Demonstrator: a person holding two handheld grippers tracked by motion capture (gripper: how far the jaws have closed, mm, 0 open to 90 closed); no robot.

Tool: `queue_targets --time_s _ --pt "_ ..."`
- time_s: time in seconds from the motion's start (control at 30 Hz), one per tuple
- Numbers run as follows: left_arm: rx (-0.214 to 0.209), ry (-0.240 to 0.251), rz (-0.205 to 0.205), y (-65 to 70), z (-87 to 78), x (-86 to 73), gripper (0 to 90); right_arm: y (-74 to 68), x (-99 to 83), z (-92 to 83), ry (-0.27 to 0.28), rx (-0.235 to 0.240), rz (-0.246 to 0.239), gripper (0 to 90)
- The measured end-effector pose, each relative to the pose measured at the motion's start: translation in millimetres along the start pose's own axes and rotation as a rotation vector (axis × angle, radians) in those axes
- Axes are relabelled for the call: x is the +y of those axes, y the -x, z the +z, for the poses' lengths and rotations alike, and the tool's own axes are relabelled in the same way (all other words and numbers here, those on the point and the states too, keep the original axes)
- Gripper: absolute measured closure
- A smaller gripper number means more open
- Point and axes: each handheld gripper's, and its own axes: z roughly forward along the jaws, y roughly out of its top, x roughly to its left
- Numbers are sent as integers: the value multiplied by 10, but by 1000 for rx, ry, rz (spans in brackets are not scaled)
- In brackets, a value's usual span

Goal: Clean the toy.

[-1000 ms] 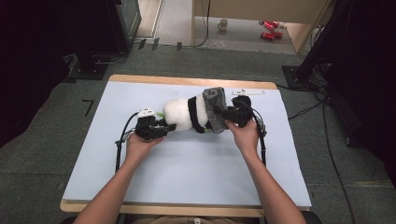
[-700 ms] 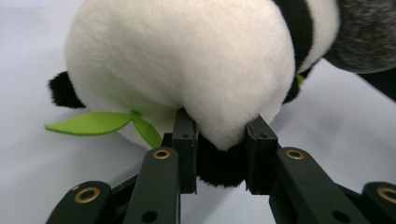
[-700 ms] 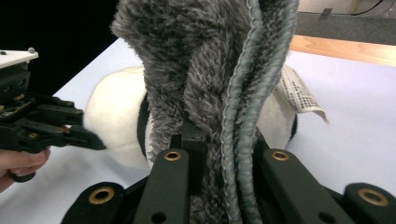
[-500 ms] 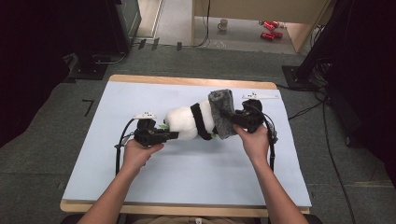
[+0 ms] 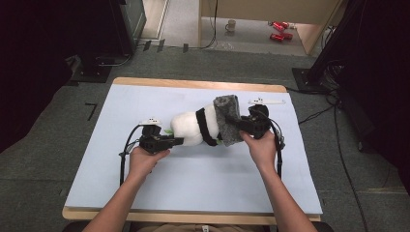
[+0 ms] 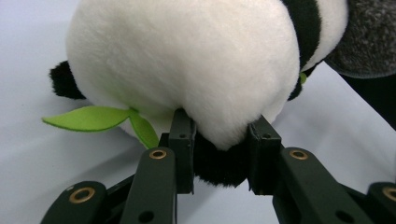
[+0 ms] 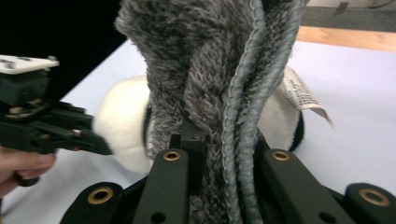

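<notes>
Plush panda (image 5: 193, 126) lies mid-table, its long axis running left to right between the hands. The left gripper (image 6: 219, 154), whose jaws have just been closing, pinches the panda's near end; the right gripper (image 7: 224, 154) is clamped on the grey fuzzy hat (image 5: 227, 118) (opposite end), directly across.
</notes>
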Motion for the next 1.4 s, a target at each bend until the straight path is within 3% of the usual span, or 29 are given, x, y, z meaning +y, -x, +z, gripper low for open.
queue_targets --time_s 0.13,0.2,0.3,0.4,0.57,0.63,0.73,0.8,0.93,1.03,1.13,1.23,1.4 --pt "-4 14 -37 -31 -20 15 690 -175 50 -45 18 42 -27 789" --pt "-1 13 -38 -26 -26 17 689 -317 62 -26 17 63 -59 789" --pt "-3 14 -31 0 -20 19 687 -501 39 84 -9 99 -99 789" --pt "-3 11 -17 43 -7 30 684 -609 -22 241 -47 140 -102 789" --pt "1 21 -14 110 12 37 683 -766 -150 487 -110 172 -127 788" --pt "8 19 2 148 17 32 682 -797 -209 584 -139 158 -153 789" --pt "32 -16 30 167 41 11 683 -745 -289 699 -164 113 -205 796" --pt "28 -14 31 142 48 -2 684 -695 -298 716 -178 115 -189 798" --pt "40 -16 28 93 25 8 686 -632 -265 699 -166 73 -219 797" --pt "21 -7 13 38 -16 22 686 -519 -231 622 -153 15 -204 802" --pt "16 -4 17 26 -16 42 688 -412 -187 529 -135 12 -181 802" --pt "8 -7 3 -21 -37 52 687 -366 -156 435 -113 -5 -185 803" --pt "1 -3 -20 -81 -59 71 687 -227 -122 293 -75 -29 -150 801"
